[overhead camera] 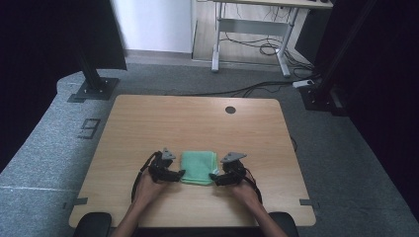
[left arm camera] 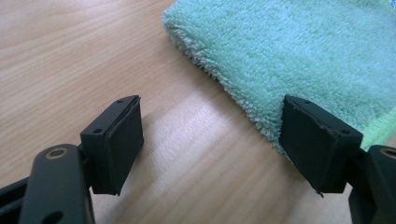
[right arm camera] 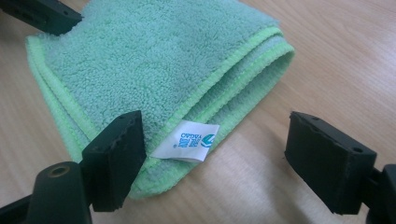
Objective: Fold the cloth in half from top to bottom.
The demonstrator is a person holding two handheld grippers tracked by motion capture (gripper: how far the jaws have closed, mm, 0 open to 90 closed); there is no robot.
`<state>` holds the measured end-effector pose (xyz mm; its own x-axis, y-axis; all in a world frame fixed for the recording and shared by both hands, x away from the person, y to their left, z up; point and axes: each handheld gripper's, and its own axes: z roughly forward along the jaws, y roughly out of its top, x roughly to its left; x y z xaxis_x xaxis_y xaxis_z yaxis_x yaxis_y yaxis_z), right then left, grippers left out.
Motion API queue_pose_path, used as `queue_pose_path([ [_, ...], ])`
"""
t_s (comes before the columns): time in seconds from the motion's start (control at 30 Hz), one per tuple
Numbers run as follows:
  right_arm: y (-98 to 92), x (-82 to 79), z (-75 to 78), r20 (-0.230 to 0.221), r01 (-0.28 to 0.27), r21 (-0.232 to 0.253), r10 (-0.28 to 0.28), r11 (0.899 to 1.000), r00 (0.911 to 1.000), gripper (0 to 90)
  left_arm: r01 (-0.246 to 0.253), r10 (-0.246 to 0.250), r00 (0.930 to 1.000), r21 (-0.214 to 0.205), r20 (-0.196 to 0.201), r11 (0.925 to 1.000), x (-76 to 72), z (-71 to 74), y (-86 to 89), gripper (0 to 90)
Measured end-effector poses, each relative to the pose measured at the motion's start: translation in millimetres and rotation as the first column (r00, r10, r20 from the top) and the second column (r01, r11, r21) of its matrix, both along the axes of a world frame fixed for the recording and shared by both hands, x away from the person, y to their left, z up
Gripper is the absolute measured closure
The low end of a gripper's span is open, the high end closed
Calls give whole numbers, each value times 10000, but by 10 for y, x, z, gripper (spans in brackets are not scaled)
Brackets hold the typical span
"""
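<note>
Forearms and hands are seen at the bottom edge of the high view, each holding one claw. Above them, the wooden tabletop takes the middle of the frame, and the folded green towel lies on it, in the lower centre, between the two claws.

At the towel's left edge the left claw is placed, and the right claw at its right edge. Both claws are spread and nothing is pinched by either. In the left gripper view the towel edge lies ahead of the pads, with bare wood between the jaws. In the right gripper view a towel corner lies by one pad, not pressed.

A risk can be judged: if only the top layer is caught by a claw, the fold may be opened unevenly or the whole towel may be dragged over the smooth wood.

Some small details are given by the right gripper view and not by the high view: the white label with blue print, the bright green hem, and the stacked layers. The soft pile is seen closely in the left gripper view.
</note>
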<state>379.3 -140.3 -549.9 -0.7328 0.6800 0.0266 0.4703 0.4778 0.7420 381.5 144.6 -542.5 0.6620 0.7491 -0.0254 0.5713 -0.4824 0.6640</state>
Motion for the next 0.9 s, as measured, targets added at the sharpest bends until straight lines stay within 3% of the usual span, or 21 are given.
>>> queue_pose_path([
  [0.9, 43, 428, -12, 70, 545, 140, -546, 9984, 9985, 208, -426, 426, 9991, -32, 32, 9991, 440, -5, 21, 219],
])
